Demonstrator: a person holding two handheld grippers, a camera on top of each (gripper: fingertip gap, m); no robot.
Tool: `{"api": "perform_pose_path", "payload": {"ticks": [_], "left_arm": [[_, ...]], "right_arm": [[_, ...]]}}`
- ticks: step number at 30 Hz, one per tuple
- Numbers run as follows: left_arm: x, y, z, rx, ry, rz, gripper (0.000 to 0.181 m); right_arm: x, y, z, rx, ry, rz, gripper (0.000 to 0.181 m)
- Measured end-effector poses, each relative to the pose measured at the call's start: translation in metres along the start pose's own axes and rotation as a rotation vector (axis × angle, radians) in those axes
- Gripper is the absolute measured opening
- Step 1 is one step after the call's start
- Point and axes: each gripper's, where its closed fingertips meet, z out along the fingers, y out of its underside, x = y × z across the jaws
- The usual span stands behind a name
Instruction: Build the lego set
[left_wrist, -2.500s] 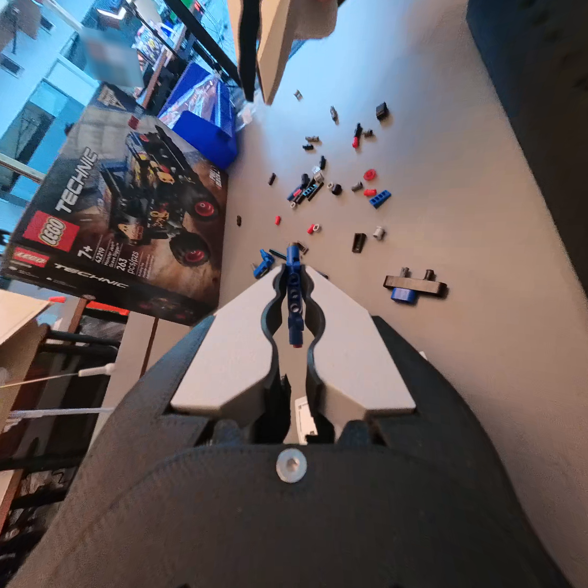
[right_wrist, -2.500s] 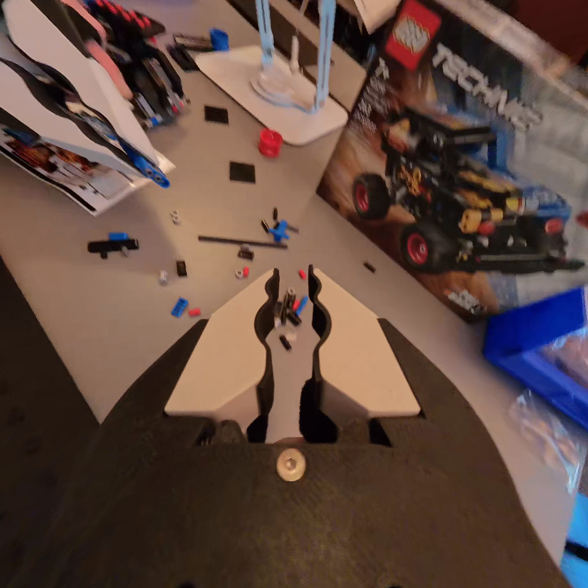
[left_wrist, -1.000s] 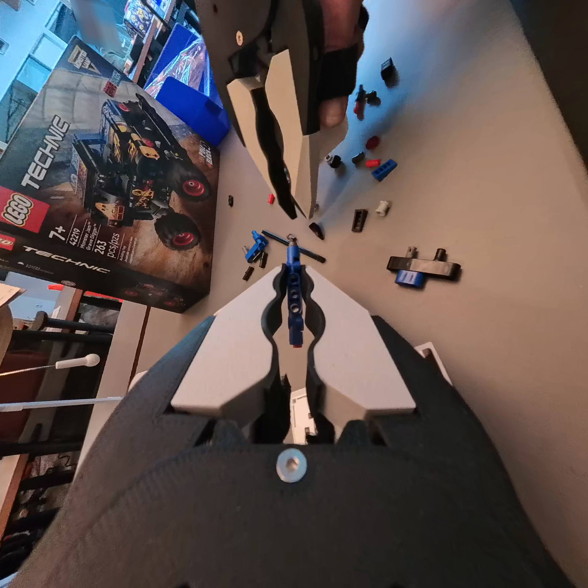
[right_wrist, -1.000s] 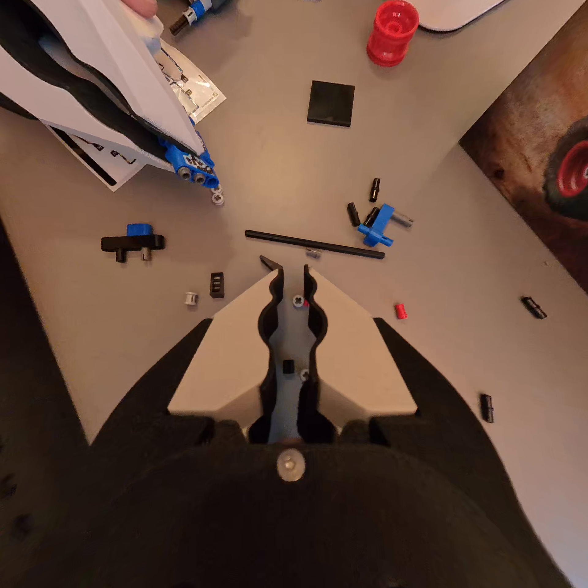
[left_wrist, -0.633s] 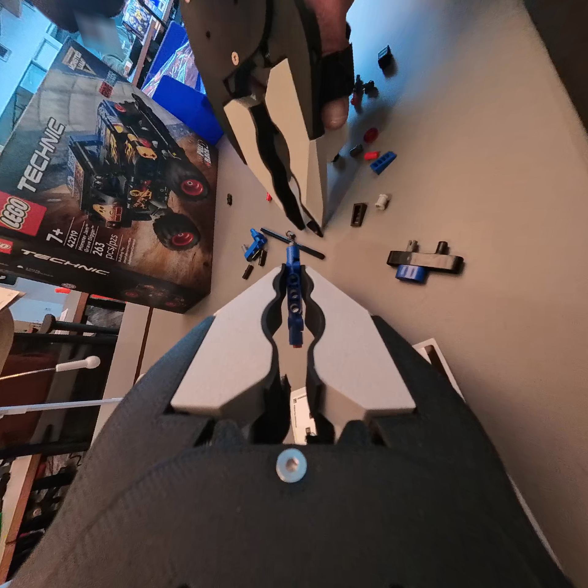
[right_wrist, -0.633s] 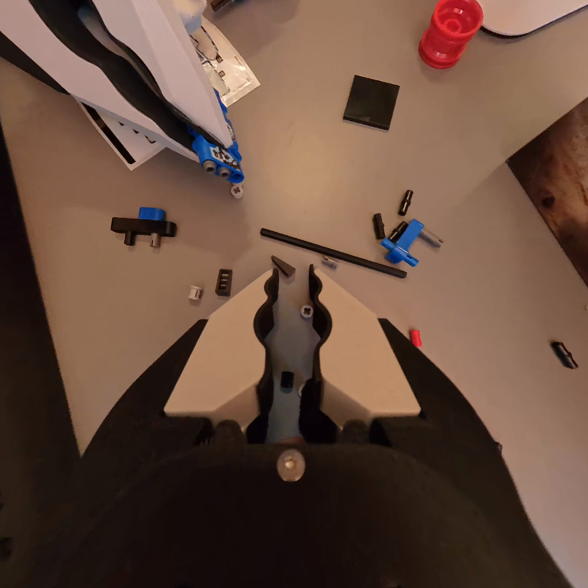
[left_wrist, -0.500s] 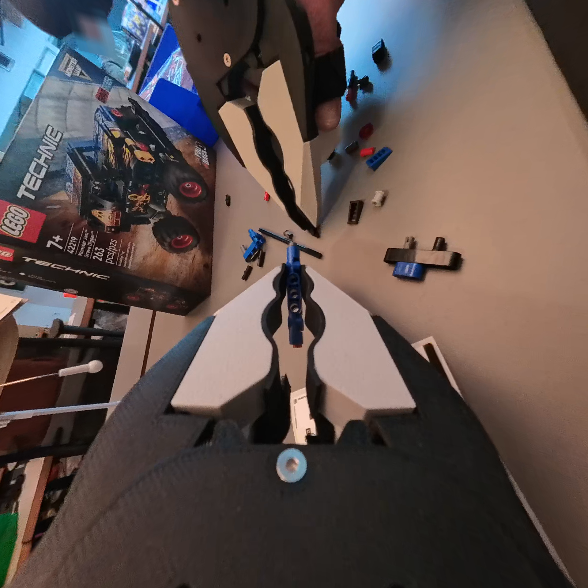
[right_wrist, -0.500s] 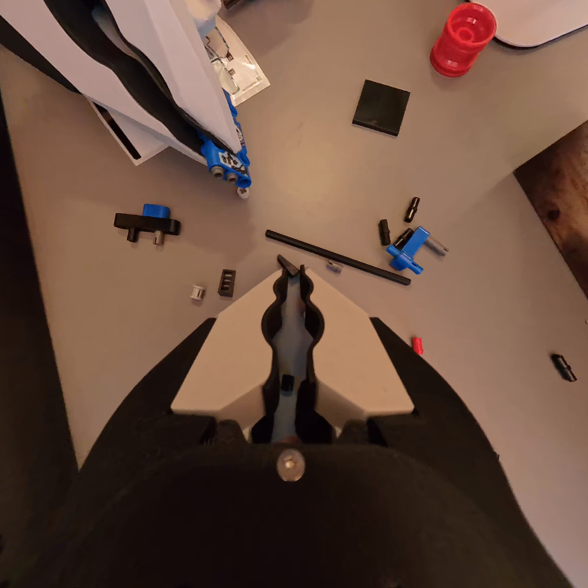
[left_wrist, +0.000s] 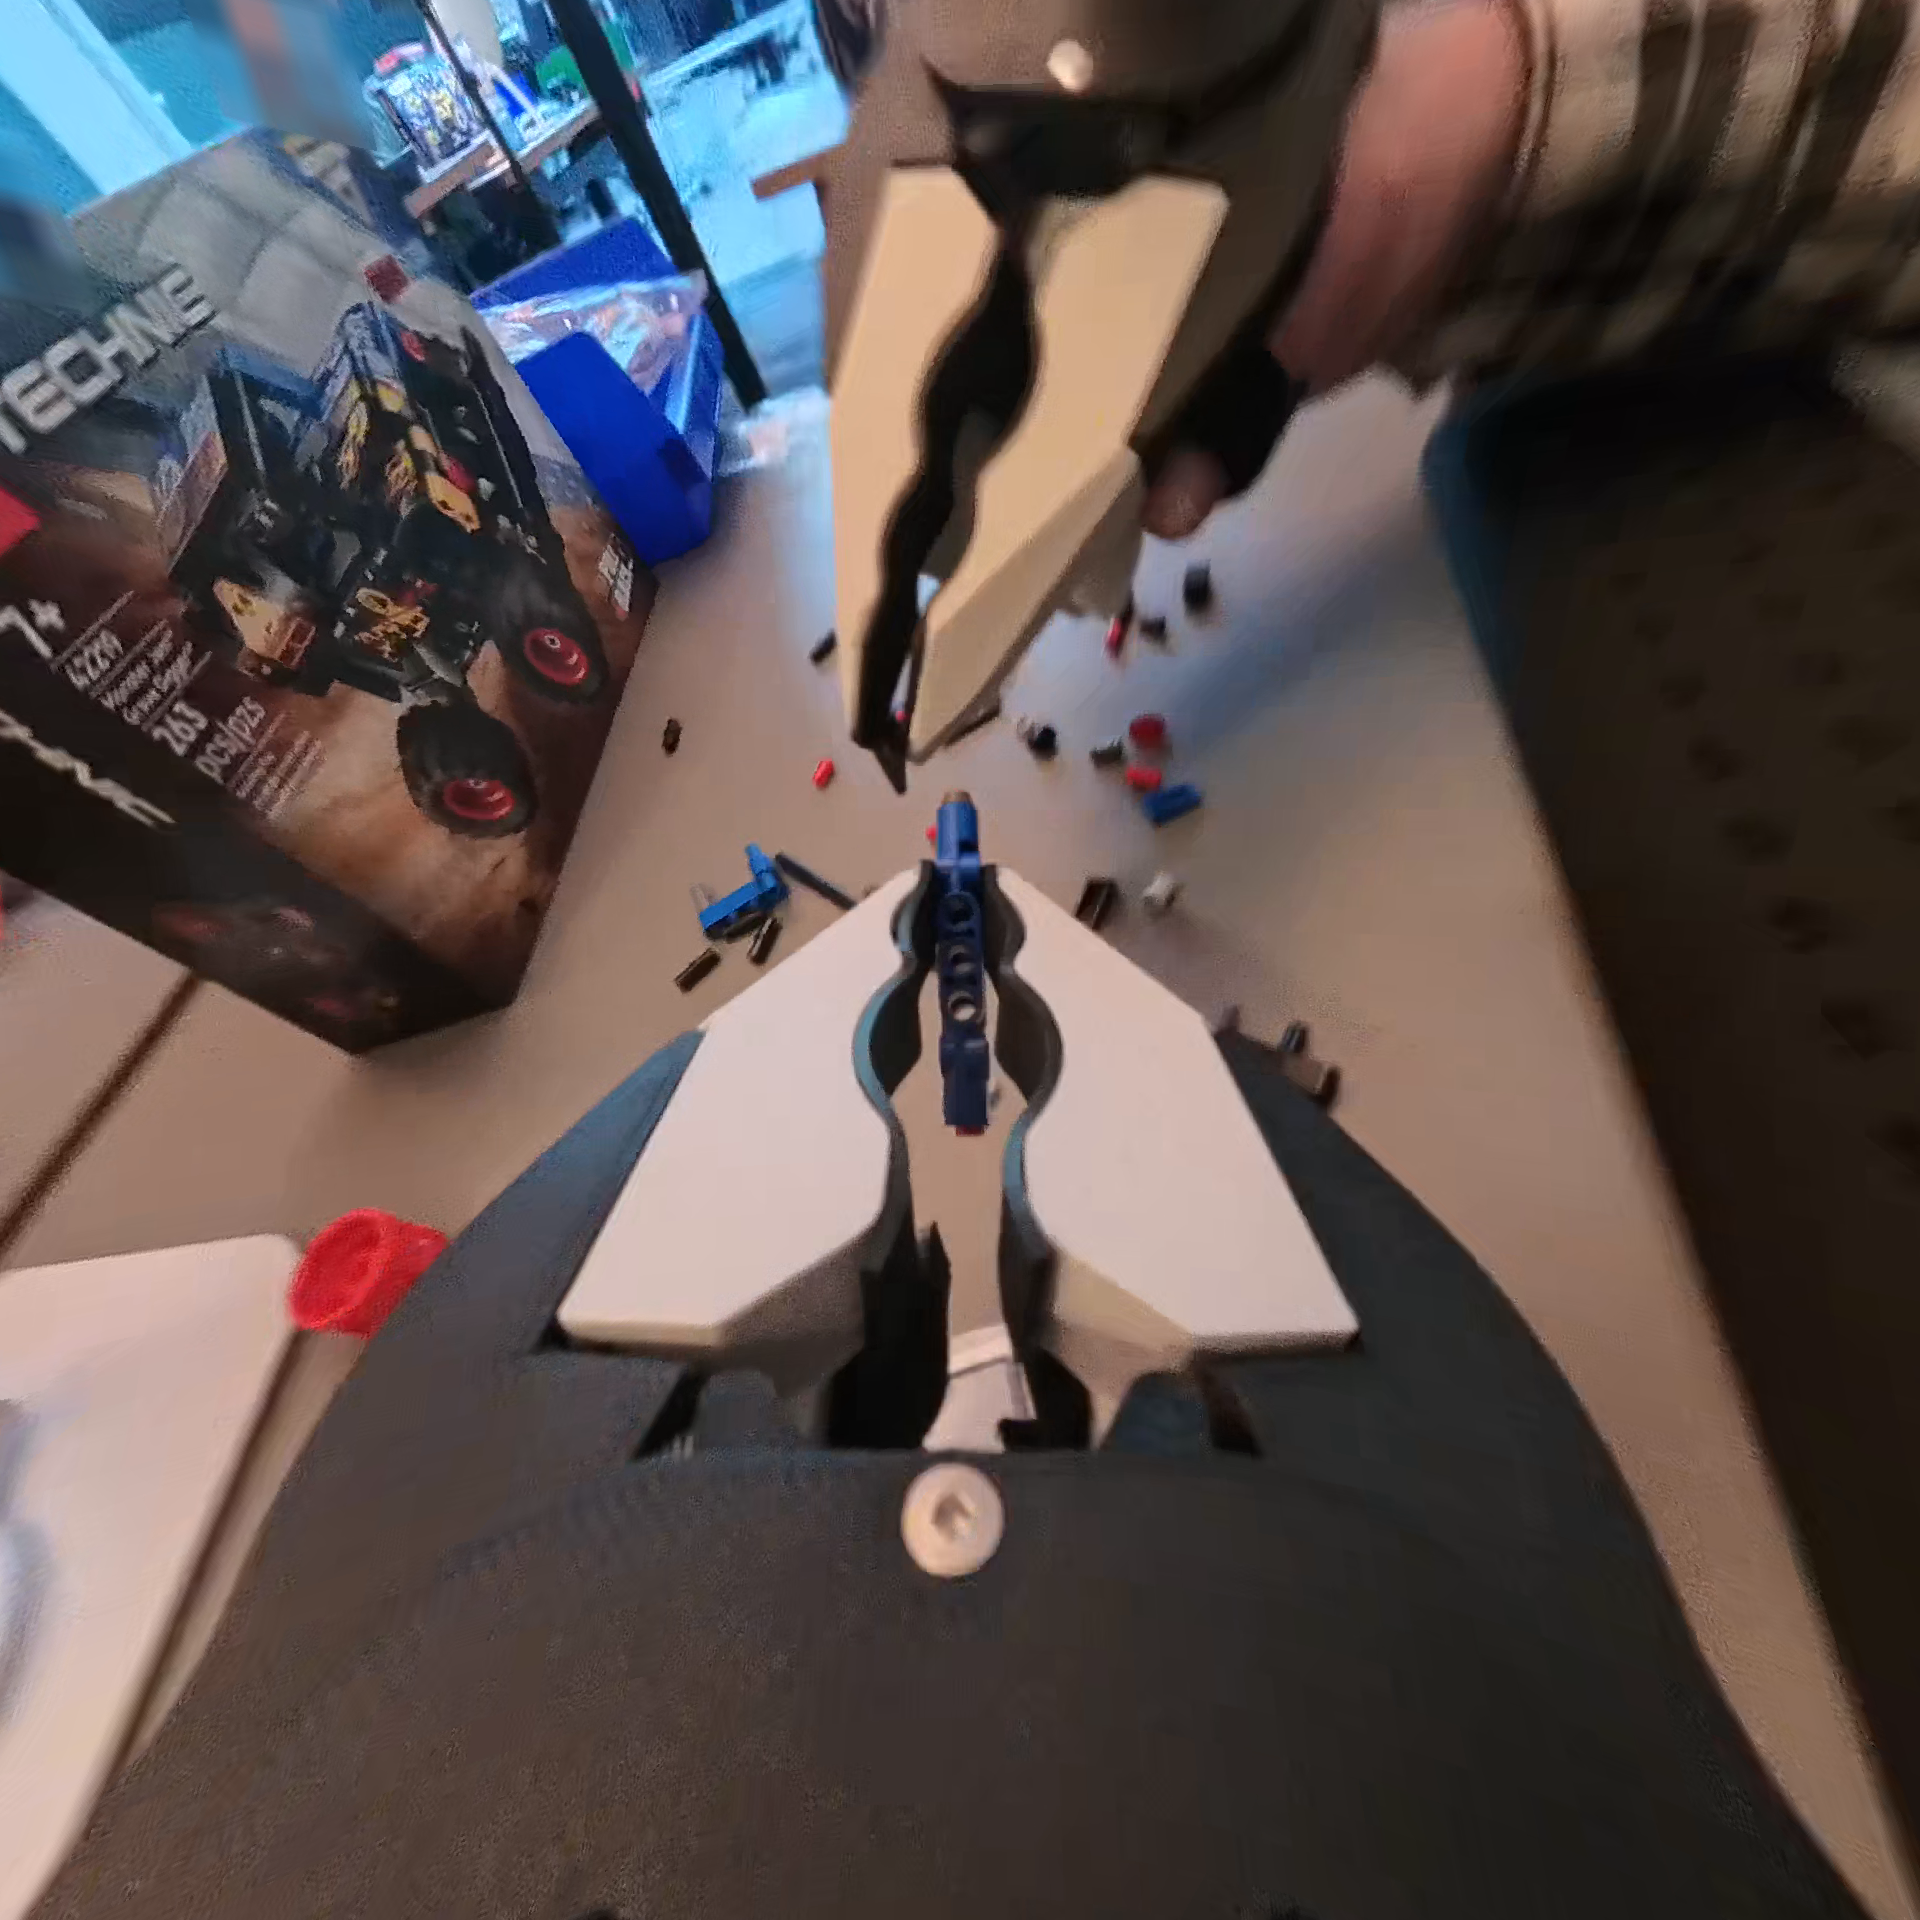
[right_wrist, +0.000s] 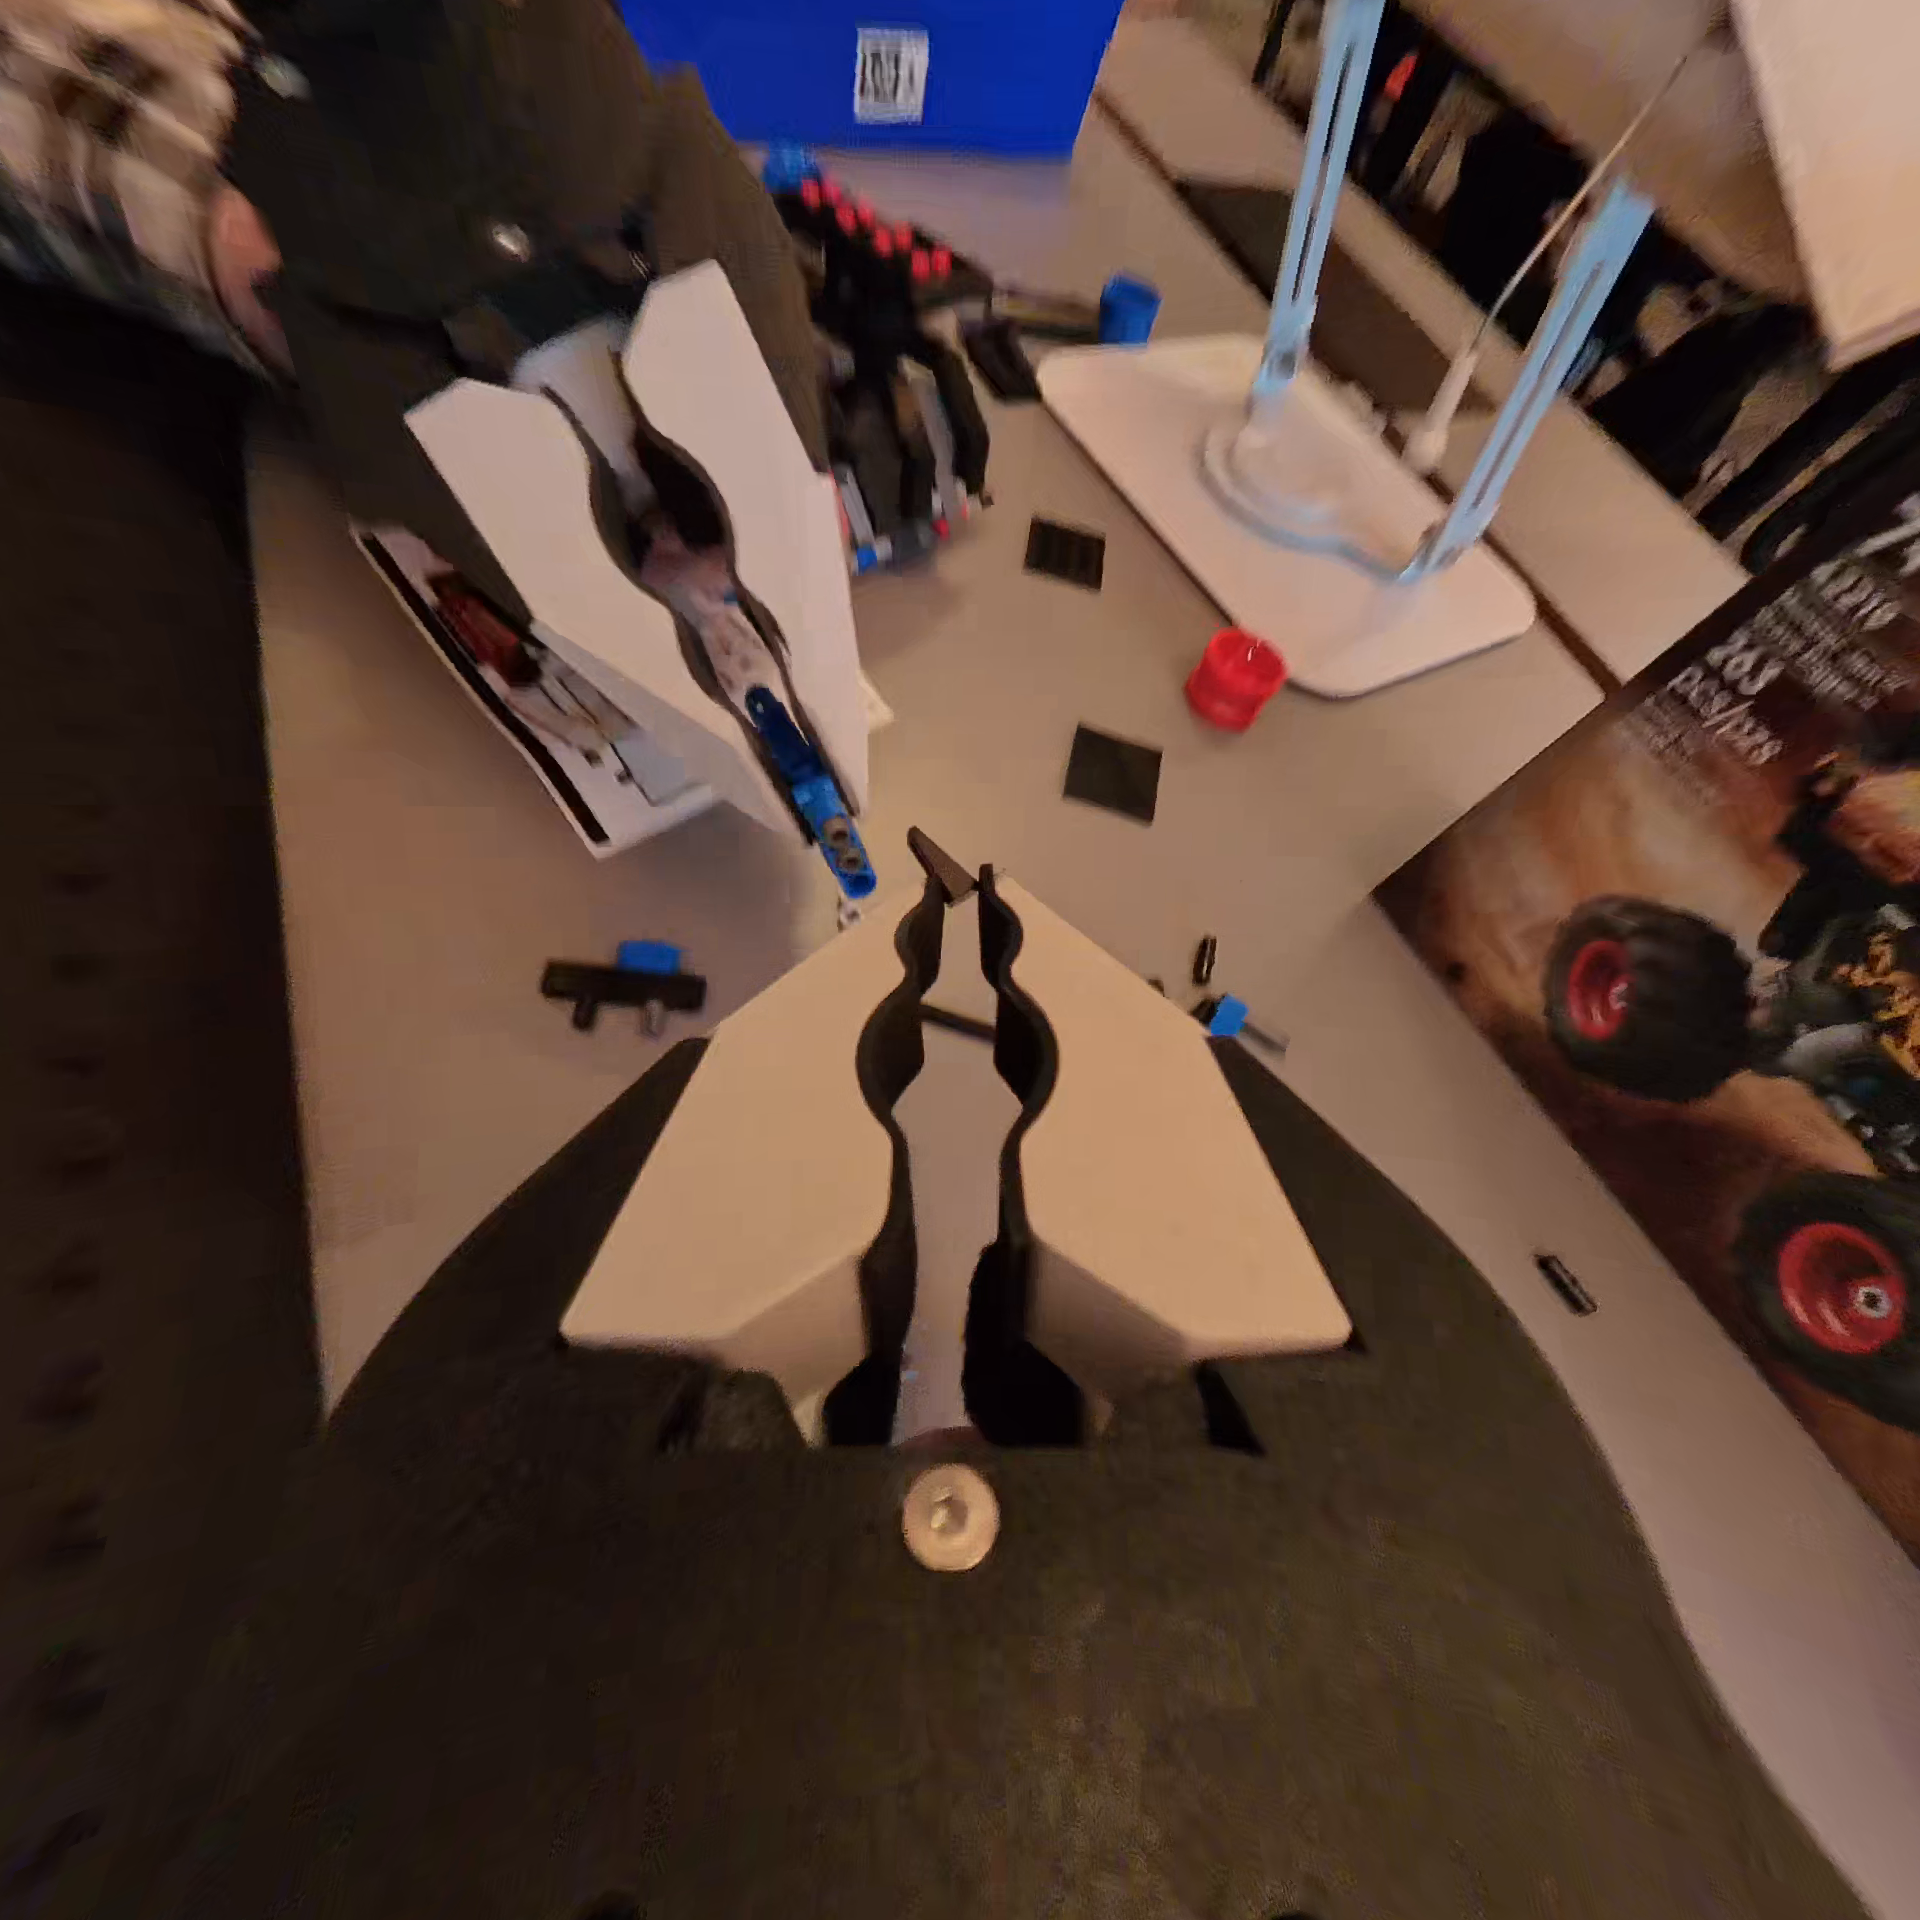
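My left gripper (left_wrist: 956, 885) is shut on a blue holed beam (left_wrist: 958, 982) that sticks out past the fingertips, held above the table. My right gripper (right_wrist: 961, 888) is shut on a small black piece (right_wrist: 938, 858) at its very tip. In the left wrist view the right gripper (left_wrist: 889, 743) hangs just beyond the beam's front end, tip pointing down at it. In the right wrist view the left gripper (right_wrist: 831, 821) with the blue beam (right_wrist: 802, 779) is just left of my tip, a small gap between them.
The set's box (left_wrist: 312, 644) stands on the left. Loose small pieces (left_wrist: 1143, 774) lie scattered beyond. A red wheel hub (right_wrist: 1234, 675), a white stand base (right_wrist: 1299, 499), a black-and-blue piece (right_wrist: 623, 982), a part-built model (right_wrist: 904, 416) and a booklet (right_wrist: 540, 686) are on the table. My left and right fingertips are right by each other.
My right gripper shut on the small black piece on the table and lifted it. Both grippers have risen and tilted, bringing the black piece close to the beam's end.
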Motion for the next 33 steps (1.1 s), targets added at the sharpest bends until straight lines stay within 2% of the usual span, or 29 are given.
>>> {"api": "perform_pose_path", "payload": {"ticks": [4, 8, 24, 33], "left_arm": [[-0.010, -0.015, -0.010, 0.117, 0.060, -0.228, 0.005], [-0.012, -0.023, -0.015, 0.182, 0.120, -0.357, 0.005], [-0.016, -0.034, -0.021, 0.277, 0.203, -0.532, 0.006], [-0.019, -0.041, -0.029, 0.338, 0.258, -0.590, 0.006]], "right_arm": [[-0.001, -0.018, -0.006, 0.079, 0.082, -0.061, 0.005], [0.001, -0.033, -0.010, 0.152, 0.147, -0.070, 0.005], [0.000, -0.047, -0.009, 0.196, 0.279, -0.191, 0.005], [-0.008, -0.052, -0.011, 0.208, 0.273, -0.294, 0.000]]}}
